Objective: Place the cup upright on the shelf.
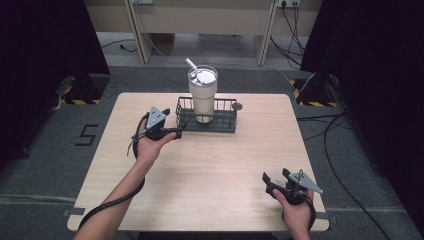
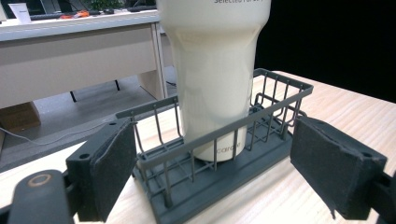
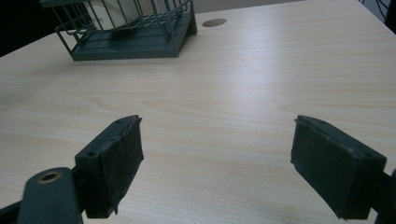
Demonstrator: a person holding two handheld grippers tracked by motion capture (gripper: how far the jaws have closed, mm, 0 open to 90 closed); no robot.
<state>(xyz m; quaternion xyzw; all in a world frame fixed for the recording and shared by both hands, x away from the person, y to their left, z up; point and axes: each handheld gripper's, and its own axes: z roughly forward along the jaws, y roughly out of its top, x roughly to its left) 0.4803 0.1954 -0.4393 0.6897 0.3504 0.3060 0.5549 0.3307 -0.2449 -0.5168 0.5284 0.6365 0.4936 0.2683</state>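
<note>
Left tool point(image 1: 176, 133): jaws spread wide, gripping nothing, at the left end of the wire basket point(image 1: 227, 122). The cream tumbler point(image 1: 202, 95) stands upright inside the basket, far counter point(image 1: 210, 170) centre. Right tool point(image 1: 272, 177): jaws apart, empty, near right corner.

The high view is fixed above the person's edge of the counter point(image 1: 200, 170), facing forward and down, far enough back to take in the whole top and the floor beyond. The left gripper view rides on the left tongs point(image 1: 176, 133), set low and very close to the wire basket point(image 2: 219, 154), looking level along its end toward a desk behind. The right gripper view rides on the right tongs point(image 1: 275, 176), near the surface at the person's right corner, facing across bare wood toward the far basket. All three views share the basket and the cream tumbler point(image 1: 203, 97) standing in it.
</note>
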